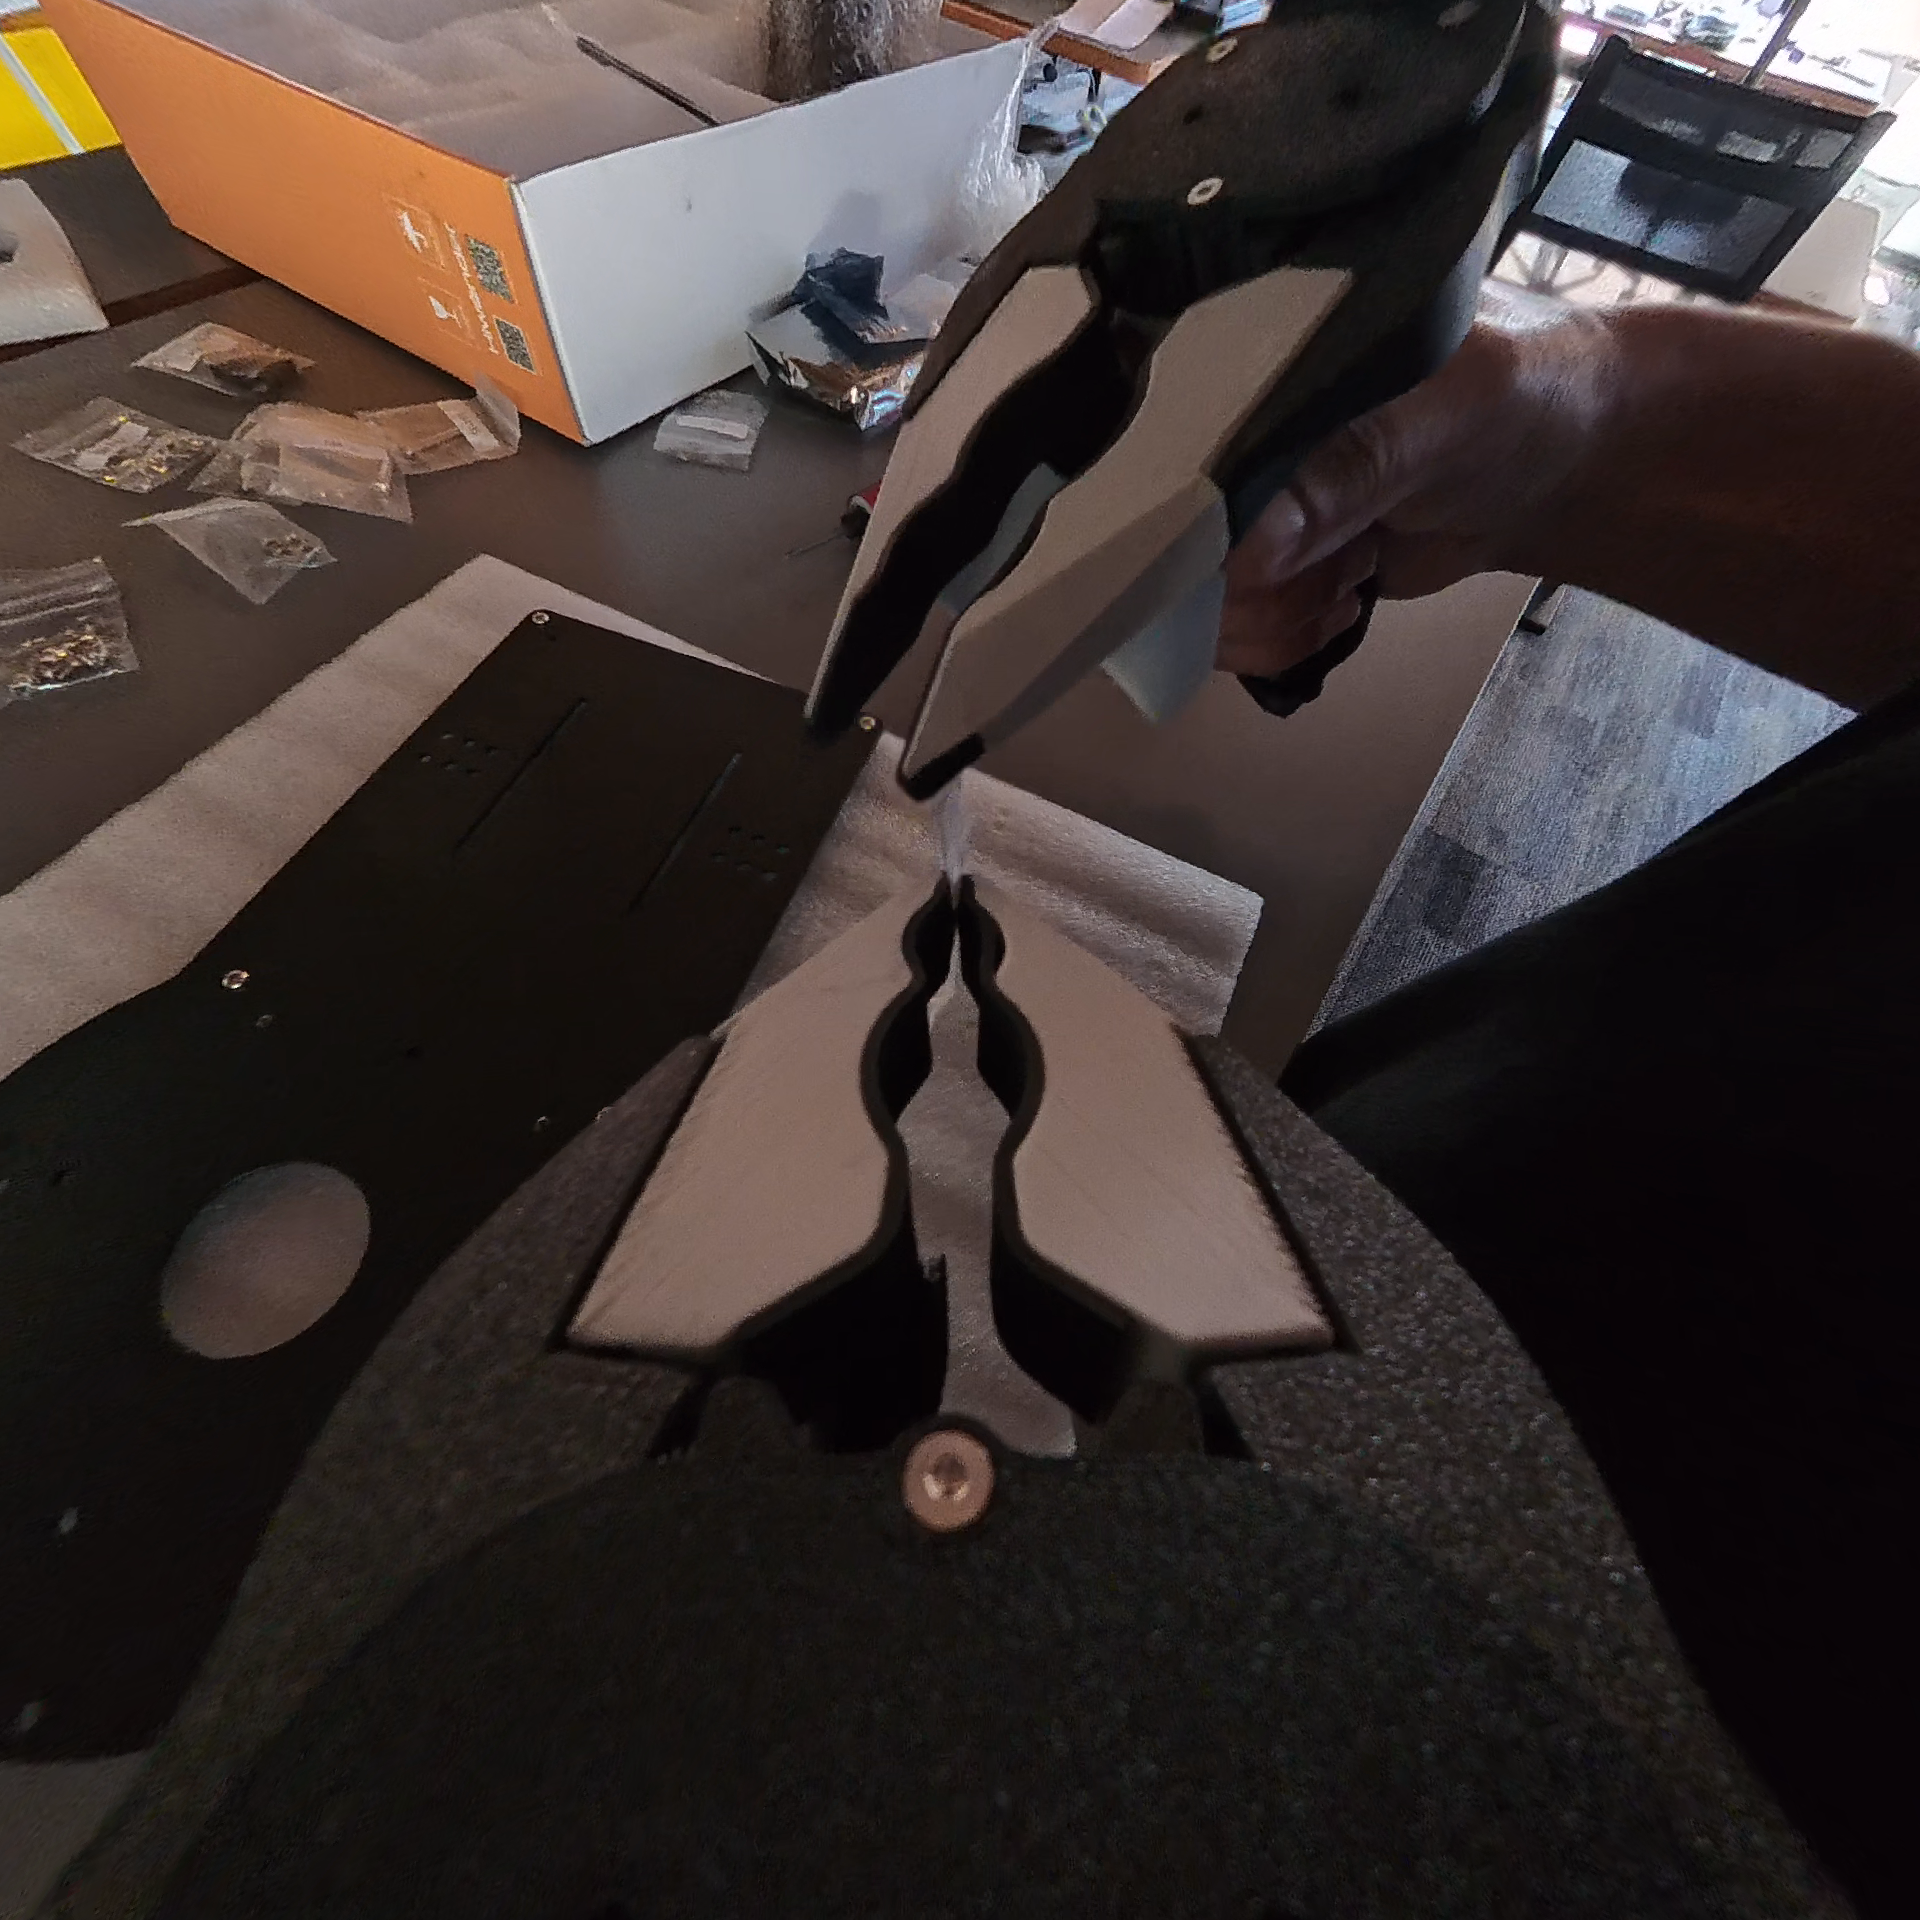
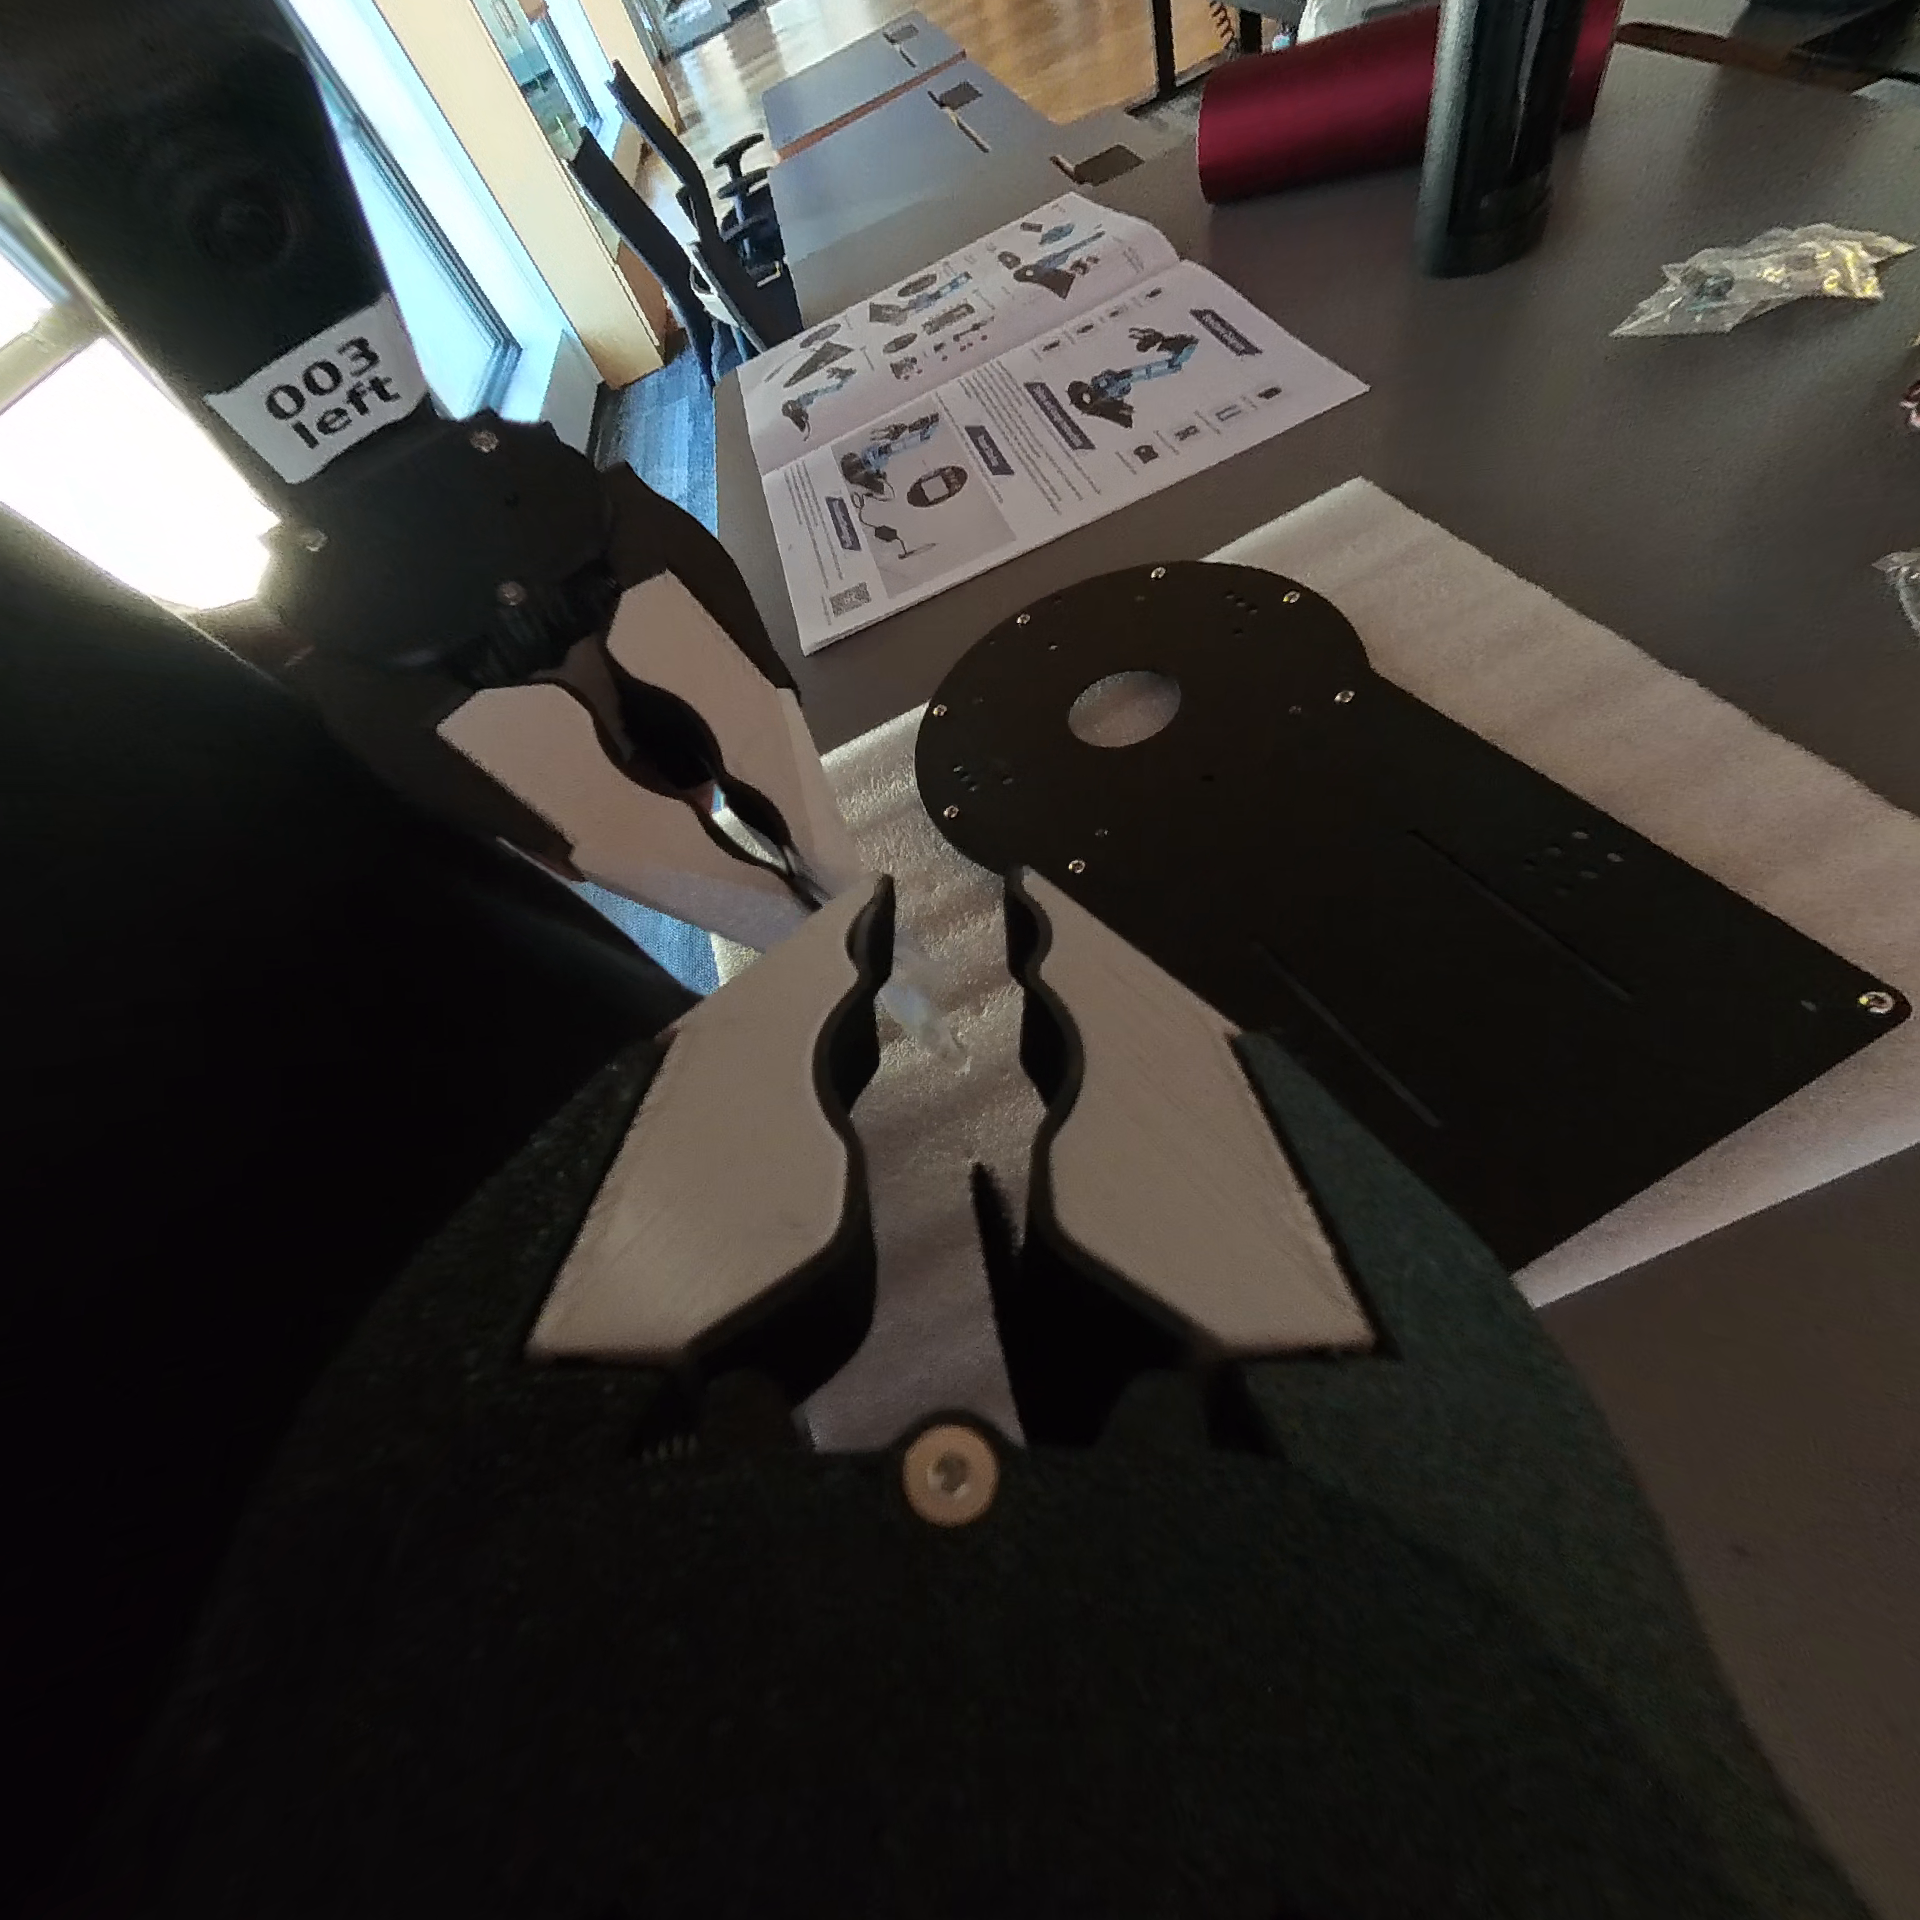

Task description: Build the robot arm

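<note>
My left gripper (image 1: 954, 899) is shut, with a thin clear plastic piece (image 1: 951, 831) sticking out of its tips. It hovers over a white foam sheet (image 1: 1122, 935). My right gripper (image 2: 951, 888) is open, and the clear piece (image 2: 914, 1013) lies in the gap between its fingers. In the left wrist view the right gripper (image 1: 883, 750) comes down from above, one fingertip touching the clear piece. The left gripper (image 2: 805, 894) meets it from the left in the right wrist view. A flat black metal plate (image 1: 416, 935) with holes and slots lies on the foam beside both (image 2: 1351, 883).
An open orange and white cardboard box (image 1: 623, 208) and several small bags of hardware (image 1: 270, 457) lie on the dark table behind. An open instruction booklet (image 2: 1039, 416), a dark bottle (image 2: 1486, 135) and a red cylinder (image 2: 1351, 114) stand farther off. The table edge (image 1: 1382, 831) is close by. Only a small space, under 4 cm, lies between the two pairs of fingers.
</note>
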Motion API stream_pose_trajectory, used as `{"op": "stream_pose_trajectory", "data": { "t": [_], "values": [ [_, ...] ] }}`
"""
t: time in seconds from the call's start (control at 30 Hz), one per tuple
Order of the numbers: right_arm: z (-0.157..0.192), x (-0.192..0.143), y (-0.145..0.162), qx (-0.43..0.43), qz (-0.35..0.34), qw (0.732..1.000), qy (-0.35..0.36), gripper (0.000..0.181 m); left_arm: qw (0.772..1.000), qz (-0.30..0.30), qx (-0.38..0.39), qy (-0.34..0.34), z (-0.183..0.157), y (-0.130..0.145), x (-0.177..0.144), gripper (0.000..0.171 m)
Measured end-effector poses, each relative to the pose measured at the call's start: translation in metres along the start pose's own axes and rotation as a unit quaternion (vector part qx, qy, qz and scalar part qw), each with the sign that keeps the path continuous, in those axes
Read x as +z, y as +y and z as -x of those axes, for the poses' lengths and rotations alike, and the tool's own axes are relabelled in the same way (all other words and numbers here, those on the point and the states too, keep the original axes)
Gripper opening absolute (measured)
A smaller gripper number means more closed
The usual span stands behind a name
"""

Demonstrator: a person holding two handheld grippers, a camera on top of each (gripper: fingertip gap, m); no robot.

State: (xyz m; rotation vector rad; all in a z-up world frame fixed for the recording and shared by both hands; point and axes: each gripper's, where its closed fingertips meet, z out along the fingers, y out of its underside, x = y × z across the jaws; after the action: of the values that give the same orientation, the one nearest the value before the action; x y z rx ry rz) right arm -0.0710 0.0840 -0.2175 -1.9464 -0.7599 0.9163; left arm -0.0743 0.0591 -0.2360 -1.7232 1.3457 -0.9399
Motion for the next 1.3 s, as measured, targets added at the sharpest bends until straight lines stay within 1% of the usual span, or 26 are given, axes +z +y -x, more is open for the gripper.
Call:
{"op": "stream_pose_trajectory", "data": {
  "t": [0.27, 0.47, 0.73, 0.83, 0.97, 1.17, 1.3],
  "values": [
    [0.003, -0.005, -0.007, -0.006, -0.001, 1.0, -0.012, 0.021, 1.0, 0.008, 0.002, 0.0, 0.001, 0.005, -0.001, 0.0],
    [0.006, 0.002, 0.0, -0.015, 0.022, 0.999, -0.019, 0.022, 1.0, 0.006, 0.005, 0.0, 0.001, 0.004, -0.002, 0.0],
    [0.003, 0.005, 0.002, -0.021, 0.032, 0.999, -0.015, 0.02, 1.0, 0.011, 0.023, 0.0, 0.001, 0.003, -0.002, 0.0],
    [0.007, 0.006, 0.004, -0.026, 0.037, 0.999, -0.026, 0.014, 0.999, 0.013, 0.035, 0.004, -0.001, 0.003, -0.002, 0.0],
    [0.016, 0.005, 0.008, -0.029, 0.047, 0.997, -0.055, 0.0, 0.999, 0.016, 0.048, 0.008, -0.003, 0.004, -0.002, 0.0],
    [0.023, 0.006, 0.019, -0.017, 0.076, 0.993, -0.086, 0.0, 0.993, 0.048, 0.105, 0.014, -0.006, 0.015, -0.002, 0.0],
    [0.03, 0.005, 0.029, -0.007, 0.099, 0.988, -0.116, 0.005, 0.989, 0.07, 0.127, 0.03, -0.009, 0.024, -0.003, 0.0]
  ]
}}
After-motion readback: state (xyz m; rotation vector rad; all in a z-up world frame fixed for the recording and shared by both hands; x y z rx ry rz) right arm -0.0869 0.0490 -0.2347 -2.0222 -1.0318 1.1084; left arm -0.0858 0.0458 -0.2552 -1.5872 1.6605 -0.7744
